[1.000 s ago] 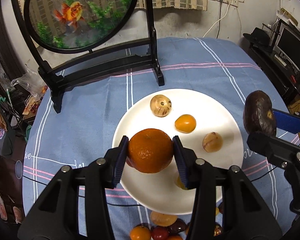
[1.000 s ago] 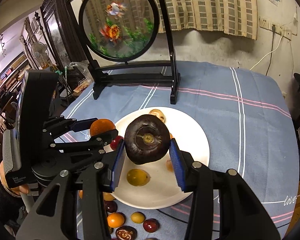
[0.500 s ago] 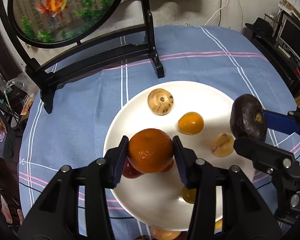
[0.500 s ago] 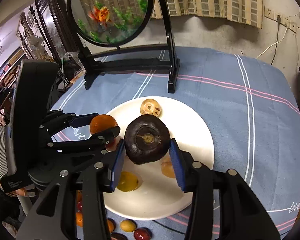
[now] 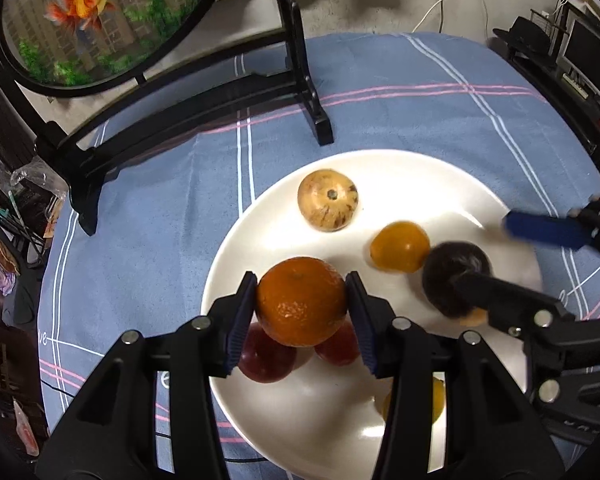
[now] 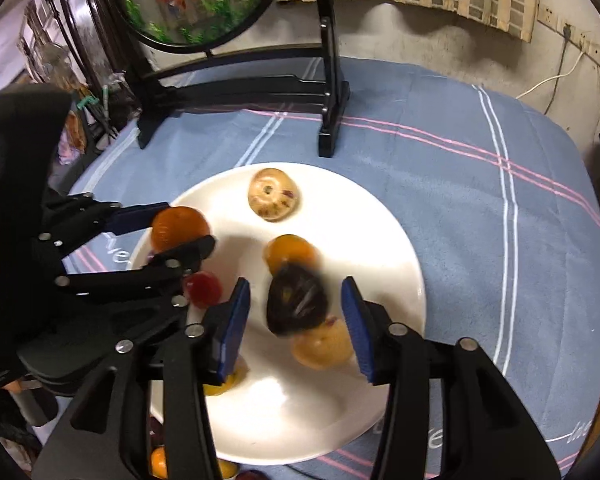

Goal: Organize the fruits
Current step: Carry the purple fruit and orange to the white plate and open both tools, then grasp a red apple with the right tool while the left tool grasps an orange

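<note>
My left gripper [image 5: 302, 300] is shut on an orange tangerine [image 5: 302, 300] and holds it over the left part of the white plate [image 5: 400, 168]. My right gripper [image 6: 296, 312] is open over the plate [image 6: 380, 220]. The dark brown fruit [image 6: 296, 300] lies blurred between its blue pads, free of them, against a pale fruit [image 6: 324, 346]; it also shows in the left wrist view [image 5: 454, 276]. A tan round fruit [image 5: 327, 206], an orange fruit [image 5: 400, 246] and red fruits [image 5: 266, 360] lie on the plate.
A round fish picture on a black stand [image 5: 304, 80] is behind the plate on the blue striped cloth [image 5: 420, 92]. Several small fruits [image 6: 158, 460] lie on the cloth by the plate's near edge. Furniture and clutter surround the table.
The right gripper has opened and let go of the dark brown fruit, which dropped onto the plate. Both grippers moved forward and lower over the plate. The left still holds the tangerine.
</note>
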A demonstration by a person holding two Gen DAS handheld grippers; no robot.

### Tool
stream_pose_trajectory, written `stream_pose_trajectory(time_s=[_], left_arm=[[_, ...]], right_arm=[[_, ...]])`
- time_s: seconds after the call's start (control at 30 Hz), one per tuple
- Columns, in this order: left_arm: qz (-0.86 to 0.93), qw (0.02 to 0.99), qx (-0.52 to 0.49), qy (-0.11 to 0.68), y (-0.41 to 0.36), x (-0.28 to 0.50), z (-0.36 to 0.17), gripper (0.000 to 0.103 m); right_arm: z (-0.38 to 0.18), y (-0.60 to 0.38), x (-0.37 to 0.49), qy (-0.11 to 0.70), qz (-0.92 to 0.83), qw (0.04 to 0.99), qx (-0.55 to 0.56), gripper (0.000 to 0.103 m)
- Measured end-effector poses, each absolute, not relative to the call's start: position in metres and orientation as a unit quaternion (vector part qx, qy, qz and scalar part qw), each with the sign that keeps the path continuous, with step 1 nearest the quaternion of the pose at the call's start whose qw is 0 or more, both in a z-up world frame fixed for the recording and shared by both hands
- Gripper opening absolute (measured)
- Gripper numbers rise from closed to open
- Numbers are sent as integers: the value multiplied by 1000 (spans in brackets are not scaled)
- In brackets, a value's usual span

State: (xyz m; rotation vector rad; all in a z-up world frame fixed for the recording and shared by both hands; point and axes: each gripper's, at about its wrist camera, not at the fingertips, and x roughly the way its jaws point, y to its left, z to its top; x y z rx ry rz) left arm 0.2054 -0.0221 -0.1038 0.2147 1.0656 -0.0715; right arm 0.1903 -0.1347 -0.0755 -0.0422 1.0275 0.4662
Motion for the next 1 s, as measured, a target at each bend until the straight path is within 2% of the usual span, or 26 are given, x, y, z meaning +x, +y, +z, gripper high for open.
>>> stream_pose_trajectory(time_s=[0.07,0.23,0.33,0.63,0.8,1.0], left_arm=[[-31,862,98,497,-20,204,-100,60],[-35,871,94,481,-19,198,-81,60],[-35,877,90,471,-18,191,-67,64],[-39,899,86,428,-10,140,-15,69],[-32,909,59,411,16,101,3,72],[-27,905,36,423,43,53,-10,73]], right_arm=[[-71,-142,192,480,215,851,-6,65],[-42,-158,183,450,212,868,6,65],[-23,-168,174,434,206,877,10,65],[26,-186,109,382,205,901,11,65],[29,-194,68,371,209,905,16,65],[-9,-198,17,408,213,887,15,65]])
